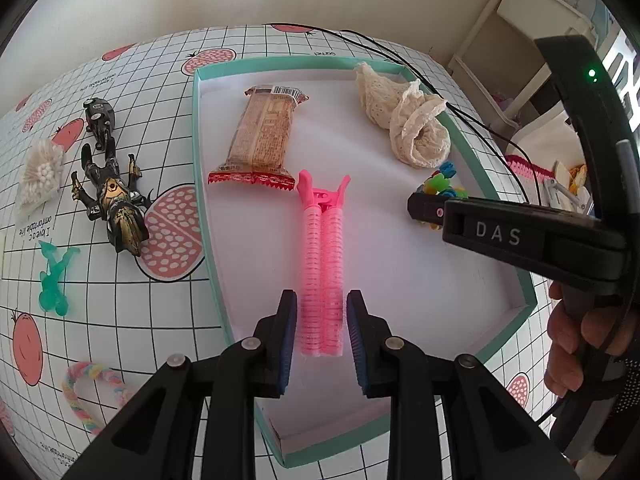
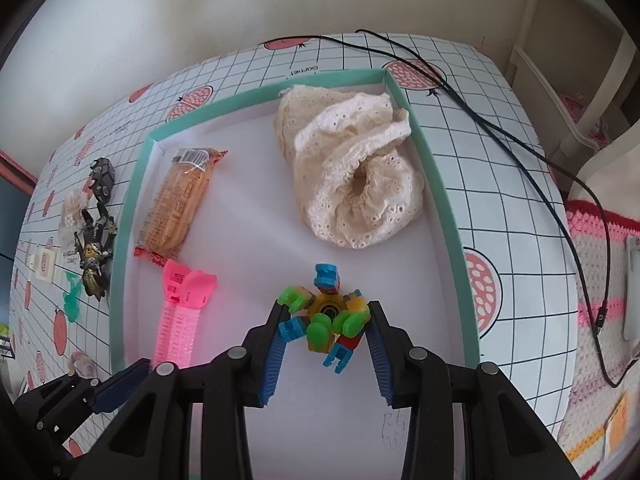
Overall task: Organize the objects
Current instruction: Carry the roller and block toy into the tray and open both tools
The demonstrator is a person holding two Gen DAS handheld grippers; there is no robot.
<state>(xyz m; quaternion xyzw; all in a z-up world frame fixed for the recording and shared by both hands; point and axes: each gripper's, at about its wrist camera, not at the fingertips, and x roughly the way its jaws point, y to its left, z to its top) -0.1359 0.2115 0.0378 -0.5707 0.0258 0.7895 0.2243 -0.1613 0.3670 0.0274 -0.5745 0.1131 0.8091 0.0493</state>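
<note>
- My right gripper jaws straddle the multicolour block toy, w/ small gaps either side.
- Inside teal-rimmed tray: pink hair clip, snack pack, lace cloth.

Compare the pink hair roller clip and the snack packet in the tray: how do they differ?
The pink hair roller clip is long, narrow and ribbed plastic; the snack packet is a wider, flat wrapper with red crimped ends. The clip lies between the left gripper fingers, near the tray's front; the packet lies free, farther back. Both lie flat inside the teal-rimmed tray.
</note>
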